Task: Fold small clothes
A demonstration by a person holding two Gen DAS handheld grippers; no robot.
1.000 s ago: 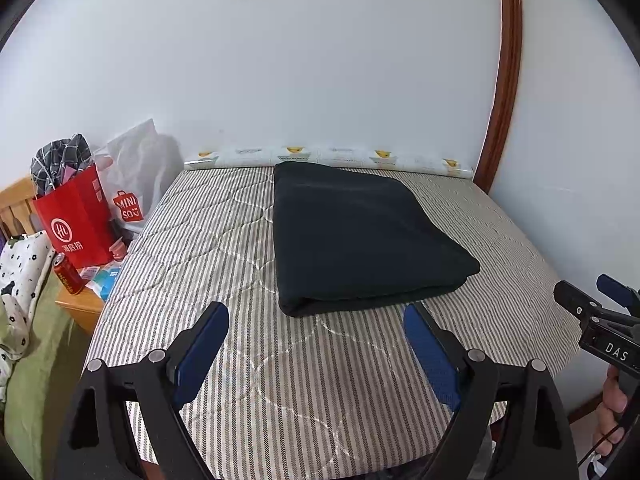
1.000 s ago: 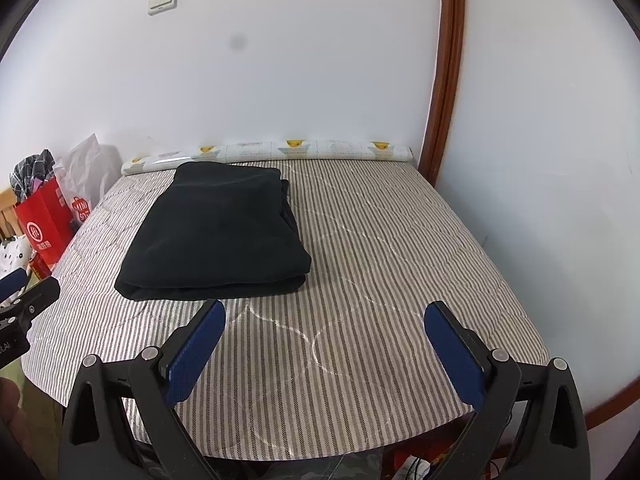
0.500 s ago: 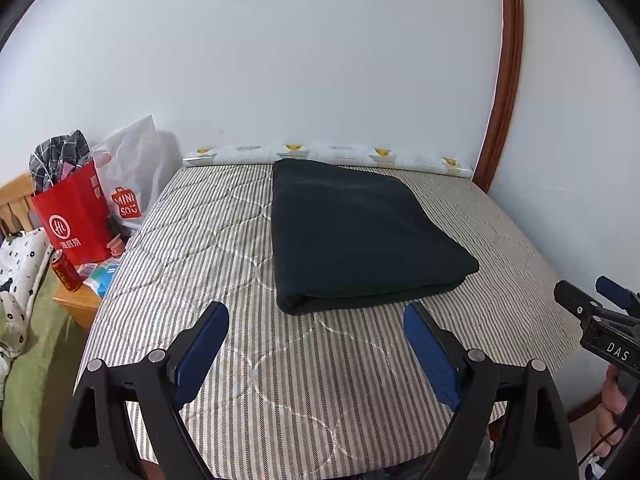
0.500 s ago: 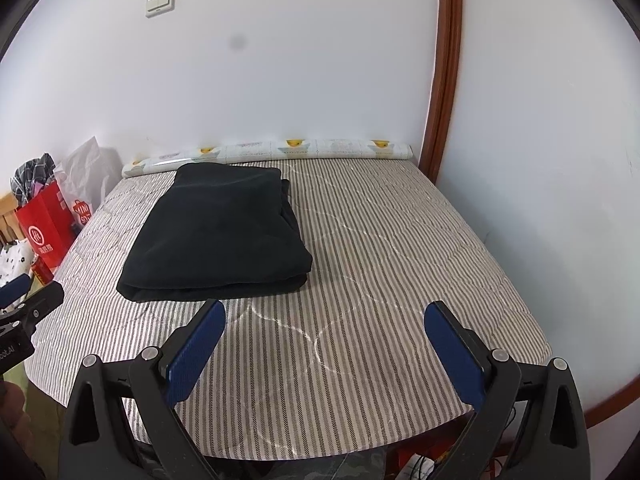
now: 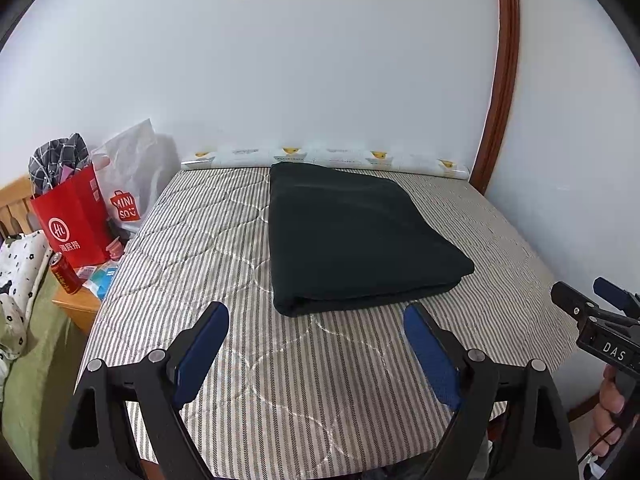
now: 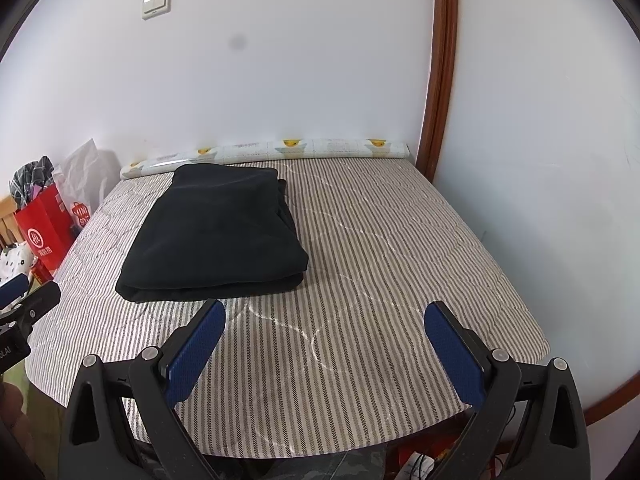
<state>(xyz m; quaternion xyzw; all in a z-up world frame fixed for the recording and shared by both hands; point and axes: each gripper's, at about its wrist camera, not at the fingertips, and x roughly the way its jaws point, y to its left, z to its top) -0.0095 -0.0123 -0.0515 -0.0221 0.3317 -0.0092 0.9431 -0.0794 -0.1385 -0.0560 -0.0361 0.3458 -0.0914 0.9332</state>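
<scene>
A black garment (image 5: 352, 236) lies folded into a thick rectangle on the striped mattress (image 5: 200, 248); it also shows in the right wrist view (image 6: 216, 236). My left gripper (image 5: 316, 320) is open and empty, held above the mattress just in front of the garment's near edge. My right gripper (image 6: 324, 316) is open and empty, held above the mattress to the right of the garment's near corner. The right gripper also shows at the right edge of the left wrist view (image 5: 600, 312).
A red paper bag (image 5: 72, 220) and a white plastic bag (image 5: 128, 176) stand left of the mattress. A red can (image 5: 64, 274) sits on a wooden bedside table (image 5: 78, 304). White walls close the far and right sides. A patterned bolster (image 5: 320, 158) lies along the far edge.
Both grippers have drawn back and risen slightly, so the mattress and garment sit a little farther away. The garment has not moved.
</scene>
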